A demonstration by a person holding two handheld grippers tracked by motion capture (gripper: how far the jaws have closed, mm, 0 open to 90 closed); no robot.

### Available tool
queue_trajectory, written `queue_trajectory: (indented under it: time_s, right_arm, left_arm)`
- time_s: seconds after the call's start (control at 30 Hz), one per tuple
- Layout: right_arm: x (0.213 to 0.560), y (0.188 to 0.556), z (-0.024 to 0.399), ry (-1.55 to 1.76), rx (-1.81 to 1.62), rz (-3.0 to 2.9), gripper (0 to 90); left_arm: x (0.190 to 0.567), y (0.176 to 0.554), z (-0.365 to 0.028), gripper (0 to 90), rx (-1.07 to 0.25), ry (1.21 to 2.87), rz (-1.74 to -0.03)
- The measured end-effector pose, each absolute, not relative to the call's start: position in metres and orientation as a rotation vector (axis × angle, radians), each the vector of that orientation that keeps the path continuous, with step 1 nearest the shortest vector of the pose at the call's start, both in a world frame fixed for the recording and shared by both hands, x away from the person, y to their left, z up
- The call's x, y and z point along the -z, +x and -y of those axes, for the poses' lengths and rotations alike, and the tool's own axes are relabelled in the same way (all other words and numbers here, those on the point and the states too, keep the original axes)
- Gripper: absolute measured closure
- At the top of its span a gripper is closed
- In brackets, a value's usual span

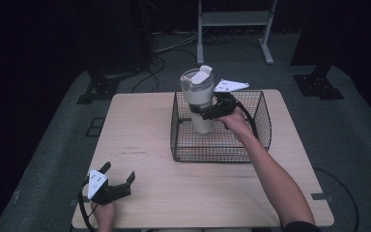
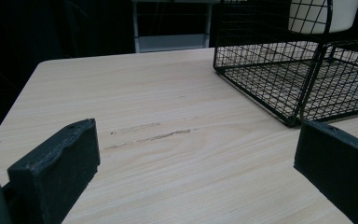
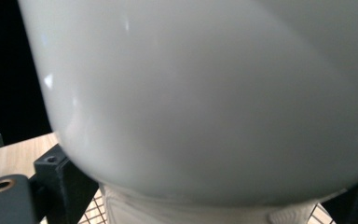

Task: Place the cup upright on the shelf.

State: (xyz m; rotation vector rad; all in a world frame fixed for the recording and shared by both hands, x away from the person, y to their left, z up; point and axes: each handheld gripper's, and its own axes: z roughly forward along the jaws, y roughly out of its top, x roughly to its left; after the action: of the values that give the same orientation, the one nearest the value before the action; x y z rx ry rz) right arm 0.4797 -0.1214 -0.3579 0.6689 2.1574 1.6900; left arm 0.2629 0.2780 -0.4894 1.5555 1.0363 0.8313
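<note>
White tumbler [image 1: 199, 99] in right gripper [image 1: 204, 112]

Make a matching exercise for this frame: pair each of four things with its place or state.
Things:
1. tumbler
2. wire basket
3. left gripper
4. right gripper

Places or states:
A. open, low at the table's near left corner
B. shut around the white body
C. black mesh, standing on the far half of the table
D. upright, its bottom down inside the mesh walls, lid on top

Pairs: 1-D, 2-C, 3-A, 4-B
</note>
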Motion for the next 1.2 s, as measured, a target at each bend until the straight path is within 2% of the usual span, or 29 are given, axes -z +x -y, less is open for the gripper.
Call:
queue_trajectory:
  time_s: [0.63,1.2]
  right_arm:
    - [0.399,0.499,0.107,0.681,-1.594,-2.265,6.9]
    - [0.413,0.504,0.103,0.670,-1.548,-2.327,6.8]
  left_arm:
    - [0.489,0.263,-0.278,0.0,-0.828,1.553,-1.036]
    - [0.490,0.262,-0.279,0.0,-0.822,1.550,-1.035]
